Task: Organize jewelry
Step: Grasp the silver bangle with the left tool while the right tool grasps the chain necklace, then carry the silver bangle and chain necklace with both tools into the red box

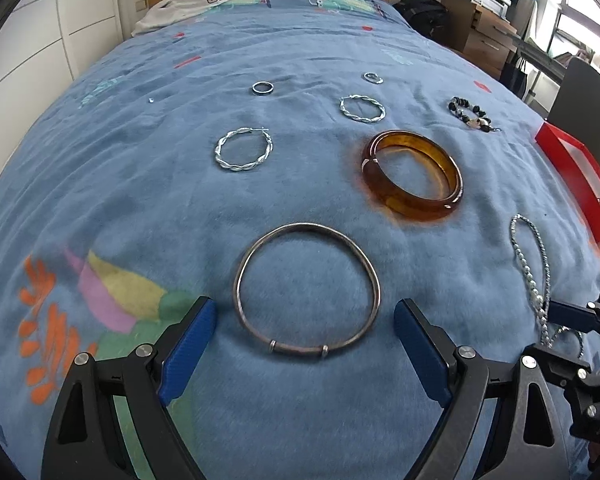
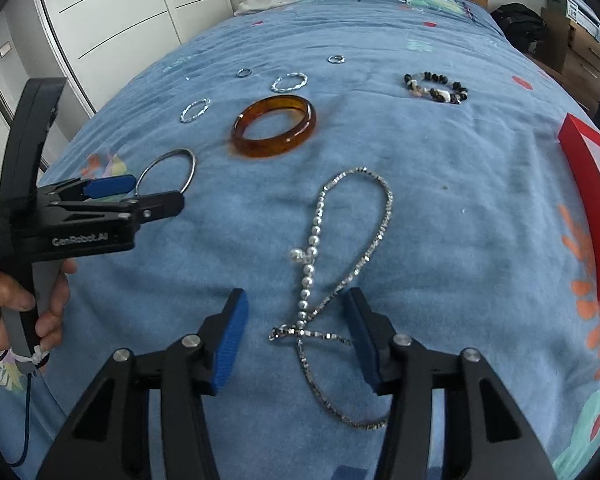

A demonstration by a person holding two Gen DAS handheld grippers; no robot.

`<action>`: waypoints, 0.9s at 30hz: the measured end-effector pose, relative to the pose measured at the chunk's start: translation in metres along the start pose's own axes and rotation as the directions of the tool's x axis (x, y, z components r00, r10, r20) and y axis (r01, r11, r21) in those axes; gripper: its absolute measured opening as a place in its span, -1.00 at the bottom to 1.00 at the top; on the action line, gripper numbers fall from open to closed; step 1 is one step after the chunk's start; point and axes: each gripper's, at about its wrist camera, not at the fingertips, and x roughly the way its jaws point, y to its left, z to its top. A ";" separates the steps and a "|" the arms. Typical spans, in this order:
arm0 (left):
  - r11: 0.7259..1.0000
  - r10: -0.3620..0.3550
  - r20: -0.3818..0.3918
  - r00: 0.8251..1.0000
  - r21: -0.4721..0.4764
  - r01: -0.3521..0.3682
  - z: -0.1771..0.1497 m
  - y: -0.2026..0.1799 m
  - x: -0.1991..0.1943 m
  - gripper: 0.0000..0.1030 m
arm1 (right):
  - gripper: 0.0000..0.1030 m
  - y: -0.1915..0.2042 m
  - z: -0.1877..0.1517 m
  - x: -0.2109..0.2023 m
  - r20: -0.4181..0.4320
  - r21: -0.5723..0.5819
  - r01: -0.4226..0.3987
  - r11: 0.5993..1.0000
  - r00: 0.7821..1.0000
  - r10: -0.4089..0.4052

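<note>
Jewelry lies spread on a blue bedspread (image 1: 140, 208). My left gripper (image 1: 304, 312) is open, its blue pads standing apart on either side of a thin silver bangle (image 1: 308, 226) that lies flat. An amber bangle (image 1: 412, 204) rests just beyond it. In the right wrist view my right gripper (image 2: 296, 300) is open, low over a pearl and chain necklace (image 2: 312, 248) whose strands lie between the pads; I see no pad pressing on them. The left gripper (image 2: 158, 190), held by a hand, shows at the left beside the silver bangle (image 2: 192, 168).
Farther up the bed lie two twisted silver hoops (image 1: 242, 169) (image 1: 360, 121), two small rings (image 1: 256, 90) (image 1: 373, 78) and a dark beaded bracelet (image 1: 460, 106). A red box (image 2: 592, 200) sits at the right edge. White clothing (image 1: 188, 4) is near the headboard.
</note>
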 end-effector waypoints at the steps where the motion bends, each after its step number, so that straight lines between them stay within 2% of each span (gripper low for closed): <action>1: 1.000 0.003 0.000 1.000 -0.001 -0.003 0.001 0.000 0.002 0.73 | -0.14 0.000 0.000 0.001 0.000 -0.001 0.000 1.000 1.000 0.000; 3: 1.000 0.008 0.006 1.000 -0.007 -0.008 0.002 0.000 0.004 0.70 | -0.29 -0.002 0.001 0.002 0.000 0.001 -0.002 1.000 1.000 0.002; 6: 1.000 0.010 0.024 1.000 -0.015 -0.009 0.002 0.001 0.004 0.42 | -0.66 -0.008 0.001 0.002 -0.003 0.022 -0.016 1.000 1.000 0.016; 10: 1.000 0.010 0.037 0.999 -0.020 -0.009 0.002 0.002 0.001 0.39 | -0.88 -0.014 0.002 0.003 -0.010 0.044 -0.069 0.997 0.998 0.069; 17: 1.000 -0.001 0.058 0.998 -0.028 0.003 0.001 0.000 -0.015 0.38 | -0.91 -0.012 0.002 -0.008 0.010 0.038 -0.111 0.993 0.994 0.111; 22: 0.999 -0.022 0.077 0.997 -0.033 0.024 0.003 -0.005 -0.032 0.38 | -0.91 -0.014 0.003 -0.028 0.049 0.037 -0.128 0.991 0.991 0.127; 27: 0.999 -0.037 0.104 0.994 0.001 0.037 0.009 -0.022 -0.053 0.39 | -0.91 -0.025 0.005 -0.061 0.111 0.047 -0.130 0.990 0.986 0.124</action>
